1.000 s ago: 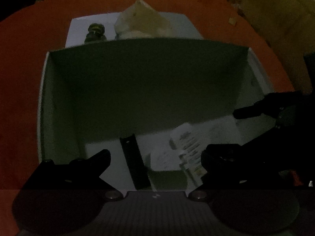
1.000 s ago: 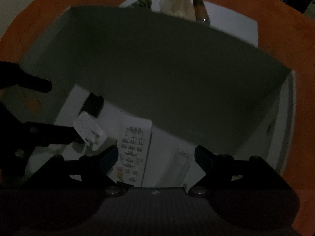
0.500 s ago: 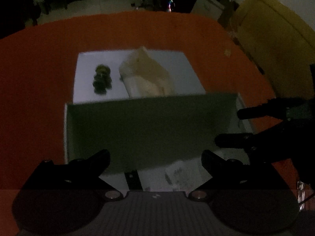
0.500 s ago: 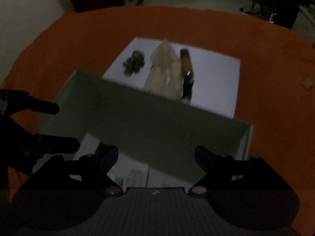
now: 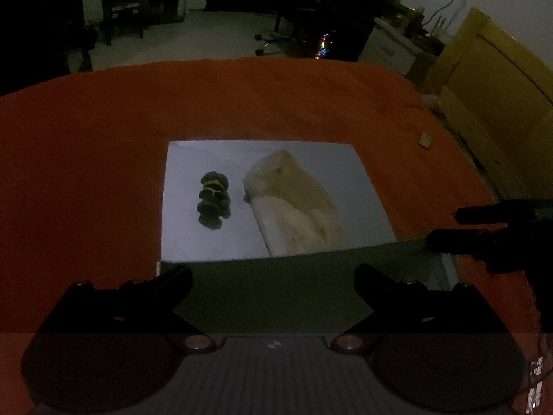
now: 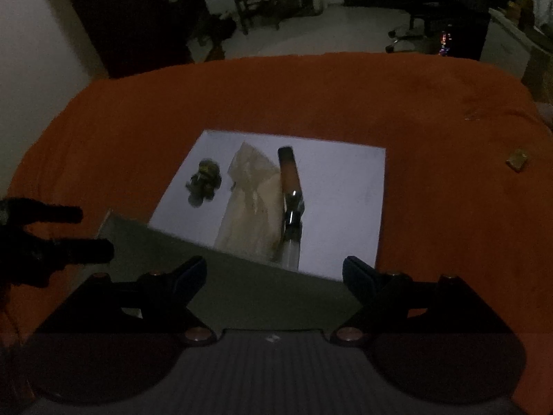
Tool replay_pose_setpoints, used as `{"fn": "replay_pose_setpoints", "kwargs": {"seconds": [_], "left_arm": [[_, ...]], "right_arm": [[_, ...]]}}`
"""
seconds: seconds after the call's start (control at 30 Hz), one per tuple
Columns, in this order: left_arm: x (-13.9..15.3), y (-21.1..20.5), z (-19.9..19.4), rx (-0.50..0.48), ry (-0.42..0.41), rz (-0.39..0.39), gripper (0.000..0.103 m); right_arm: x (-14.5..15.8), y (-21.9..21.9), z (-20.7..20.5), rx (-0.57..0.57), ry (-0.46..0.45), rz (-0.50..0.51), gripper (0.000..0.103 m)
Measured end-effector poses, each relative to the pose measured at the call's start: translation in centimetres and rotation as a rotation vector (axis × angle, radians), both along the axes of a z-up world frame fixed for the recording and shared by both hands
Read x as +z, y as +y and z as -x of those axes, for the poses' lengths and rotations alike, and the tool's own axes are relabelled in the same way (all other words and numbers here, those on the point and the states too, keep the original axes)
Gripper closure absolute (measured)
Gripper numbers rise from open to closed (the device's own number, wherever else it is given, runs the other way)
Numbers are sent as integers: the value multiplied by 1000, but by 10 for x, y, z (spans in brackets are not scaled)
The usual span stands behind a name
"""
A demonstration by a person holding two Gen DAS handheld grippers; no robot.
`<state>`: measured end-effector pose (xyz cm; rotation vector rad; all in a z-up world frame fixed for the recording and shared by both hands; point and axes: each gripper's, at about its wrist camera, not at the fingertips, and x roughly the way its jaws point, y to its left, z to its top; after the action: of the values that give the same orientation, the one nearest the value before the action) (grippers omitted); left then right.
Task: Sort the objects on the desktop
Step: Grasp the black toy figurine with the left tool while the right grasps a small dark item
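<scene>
Three things still wait on the white sheet (image 6: 331, 186) in the middle of the bench (image 6: 449, 110), which has an orange cloth on it: a small toy (image 6: 204, 181) near the sheet's left edge, a crinkly see-through bag (image 6: 252, 207) beside it, and a lighter (image 6: 290, 204) touching the bag's right side. The box (image 6: 242, 276) sits at the near edge of the sheet, and only its far wall shows, so I cannot see what is inside it now. A second ago both cameras looked down into the box and saw a remote and small white things on its floor; now both have lifted up and back. The left tongs (image 5: 273, 287) are wide open and hold nothing. The right tongs (image 6: 274, 276) are wide open and empty too. I think the sorting is partly done.
</scene>
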<state>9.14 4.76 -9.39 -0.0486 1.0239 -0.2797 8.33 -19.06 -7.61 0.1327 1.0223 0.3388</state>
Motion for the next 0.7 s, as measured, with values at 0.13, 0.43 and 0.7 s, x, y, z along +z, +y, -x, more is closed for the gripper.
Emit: {"fn": "replay_pose_setpoints", "kwargs": {"seconds": [0.13,0.43,0.7], "left_arm": [[-1,-2,-11,4,-1,-16,1],[-5,-5,-41,24,0,-62,1],[-28,-13,-65,39,49,-85,1]], "right_arm": [[8,-4,-8,-17,-20,-9,14],[16,-7,-35,-33,-34,17,14],[1,0,-61,-37,18,17,14]]}}
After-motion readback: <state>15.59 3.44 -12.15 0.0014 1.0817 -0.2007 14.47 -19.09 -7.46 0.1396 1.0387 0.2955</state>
